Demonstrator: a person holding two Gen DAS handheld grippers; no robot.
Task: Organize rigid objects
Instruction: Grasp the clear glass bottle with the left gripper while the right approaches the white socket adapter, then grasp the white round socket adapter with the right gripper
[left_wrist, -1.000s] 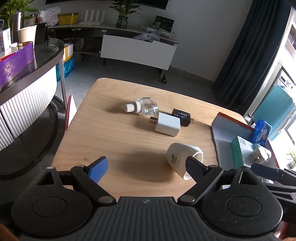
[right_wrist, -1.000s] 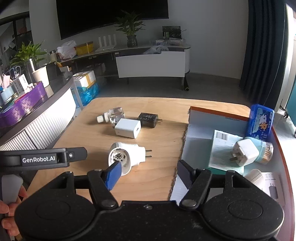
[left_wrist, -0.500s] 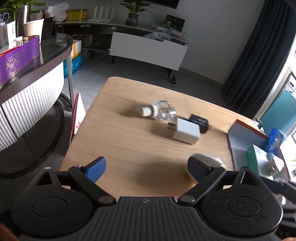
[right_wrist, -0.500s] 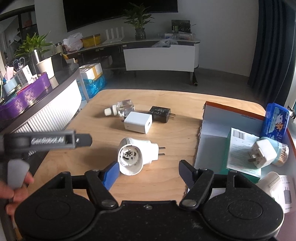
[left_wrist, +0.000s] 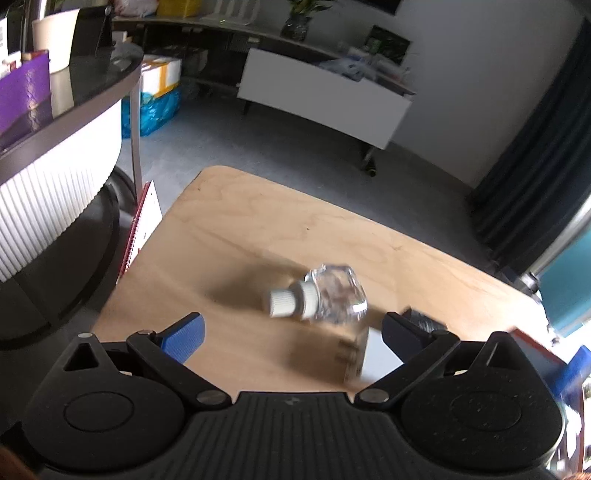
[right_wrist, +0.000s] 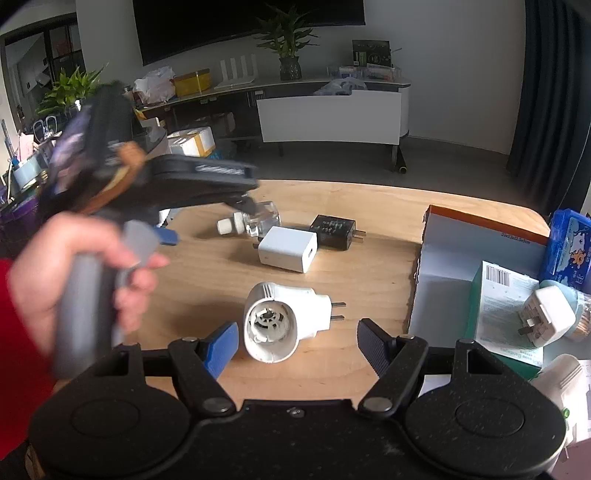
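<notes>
A white plug-in unit (right_wrist: 282, 325), round and ribbed at its open end with two metal prongs at the other, is seen lying on its side on the wooden worktop (right_wrist: 373, 266). It is framed loosely by the right tool (right_wrist: 295, 341), whose pads are held apart, untouching. The left tool (left_wrist: 291, 330) is being opened wide, empty, before a clear bottle (left_wrist: 325, 297).

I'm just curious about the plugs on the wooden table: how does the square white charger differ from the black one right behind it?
The square white charger is larger and plain white with a port in its near face; the flat black charger is smaller, dark, with printed text on top. The white charger's prongs point left toward the clear bottle; the black charger's prongs point right. Both lie flat on the wooden table, close together.
</notes>
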